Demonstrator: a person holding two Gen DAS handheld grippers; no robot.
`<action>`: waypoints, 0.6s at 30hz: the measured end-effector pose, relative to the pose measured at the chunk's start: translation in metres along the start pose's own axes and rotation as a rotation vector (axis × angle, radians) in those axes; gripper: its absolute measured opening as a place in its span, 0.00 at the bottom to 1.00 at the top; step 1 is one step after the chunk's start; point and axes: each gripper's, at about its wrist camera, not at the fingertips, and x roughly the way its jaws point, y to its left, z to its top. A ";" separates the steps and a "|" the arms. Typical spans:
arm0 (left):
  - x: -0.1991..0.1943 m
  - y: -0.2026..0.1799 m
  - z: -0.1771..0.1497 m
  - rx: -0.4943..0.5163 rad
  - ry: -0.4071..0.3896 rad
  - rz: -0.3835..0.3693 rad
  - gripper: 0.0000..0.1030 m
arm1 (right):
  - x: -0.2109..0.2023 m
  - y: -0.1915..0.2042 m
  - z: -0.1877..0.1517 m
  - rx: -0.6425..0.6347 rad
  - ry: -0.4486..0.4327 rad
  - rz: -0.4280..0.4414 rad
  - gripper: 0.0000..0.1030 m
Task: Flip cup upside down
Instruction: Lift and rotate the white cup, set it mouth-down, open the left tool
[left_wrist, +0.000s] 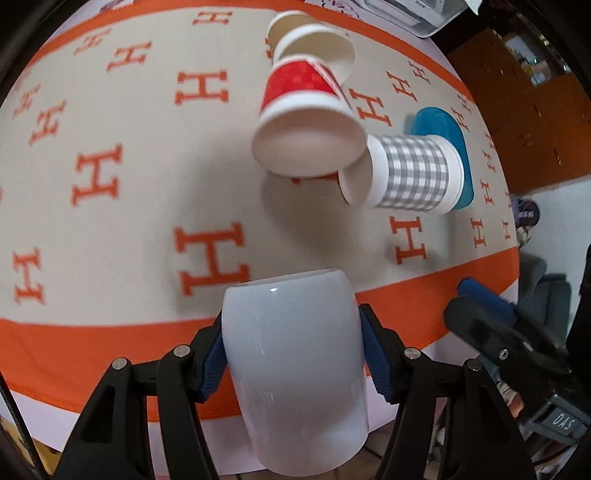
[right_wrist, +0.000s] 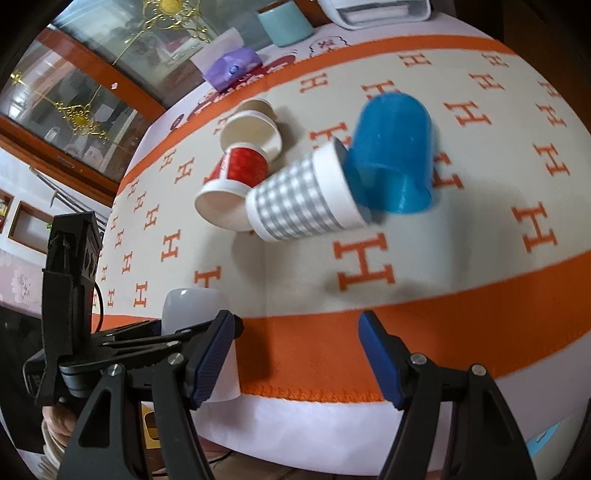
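Note:
My left gripper (left_wrist: 293, 363) is shut on a white ceramic cup (left_wrist: 295, 369), its blue pads pressing both sides, held above the near orange border of the table. The cup's closed end points away from the camera. In the right wrist view the same cup (right_wrist: 192, 306) and the left gripper (right_wrist: 122, 343) show at lower left. My right gripper (right_wrist: 297, 354) is open and empty, over the table's near edge; it also shows at the right edge of the left wrist view (left_wrist: 491, 321).
A cloth with orange H marks (right_wrist: 362, 266) covers the table. On it lie a red paper cup (left_wrist: 306, 122), a grey checked paper cup (left_wrist: 410, 173), a blue plastic cup (right_wrist: 395, 155), and two plain paper cups (left_wrist: 314, 44). A teal mug (right_wrist: 284, 18) and purple packet (right_wrist: 231, 68) stand behind.

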 end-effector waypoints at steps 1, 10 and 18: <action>0.003 0.001 -0.004 -0.010 -0.003 -0.002 0.61 | 0.001 -0.002 -0.001 0.003 0.001 -0.001 0.68; 0.028 -0.010 0.008 0.042 -0.072 0.073 0.71 | 0.010 -0.007 -0.008 0.017 0.024 0.000 0.68; 0.022 -0.006 0.008 0.057 -0.096 0.076 0.83 | 0.009 -0.004 -0.009 0.000 0.017 -0.004 0.68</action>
